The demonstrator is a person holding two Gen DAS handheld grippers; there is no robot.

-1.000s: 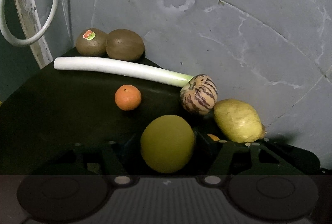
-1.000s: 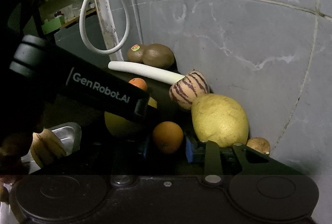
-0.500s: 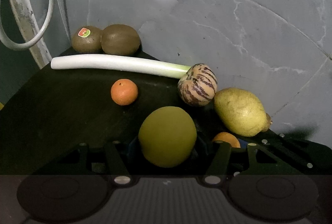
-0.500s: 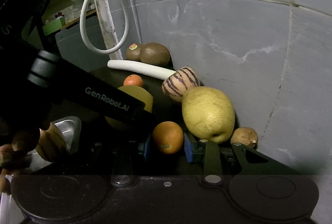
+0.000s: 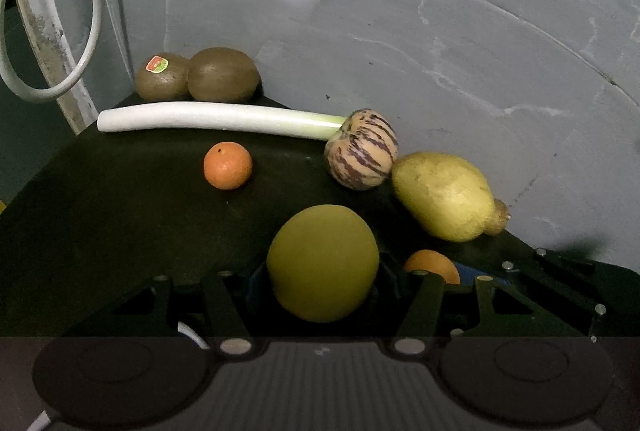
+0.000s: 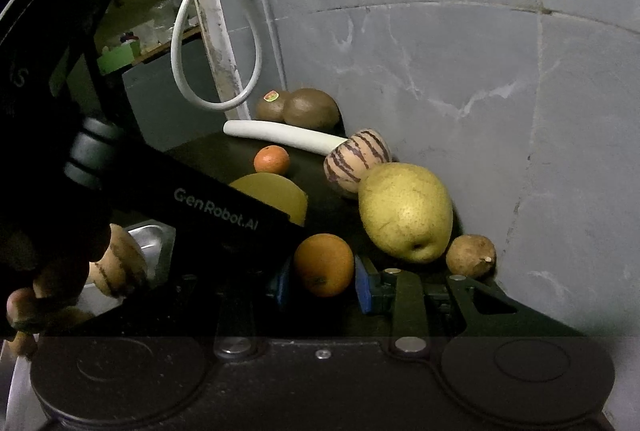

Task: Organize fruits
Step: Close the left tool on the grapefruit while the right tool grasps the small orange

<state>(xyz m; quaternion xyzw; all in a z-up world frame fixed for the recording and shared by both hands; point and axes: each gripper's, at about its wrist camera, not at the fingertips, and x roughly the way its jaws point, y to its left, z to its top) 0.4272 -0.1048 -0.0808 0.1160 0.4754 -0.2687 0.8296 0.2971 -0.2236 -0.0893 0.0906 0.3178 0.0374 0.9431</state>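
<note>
A round yellow-green fruit sits between the fingers of my left gripper, whose blue pads press its sides; the jaws have been narrowing onto it. My right gripper is shut on an orange just in front of a big yellow pear. On the black surface beyond lie a small mandarin, a striped melon, a white leek and two kiwis against the wall. A small brown fruit rests right of the pear.
A grey marbled wall closes the back and right. A white cable loop hangs at the left corner. A metal tray with a striped fruit sits low left, beside a person's hand.
The left jaws have drawn in onto the yellow-green fruit. The right gripper with its orange has slid toward the pear and now shows at the lower right of the left view.
</note>
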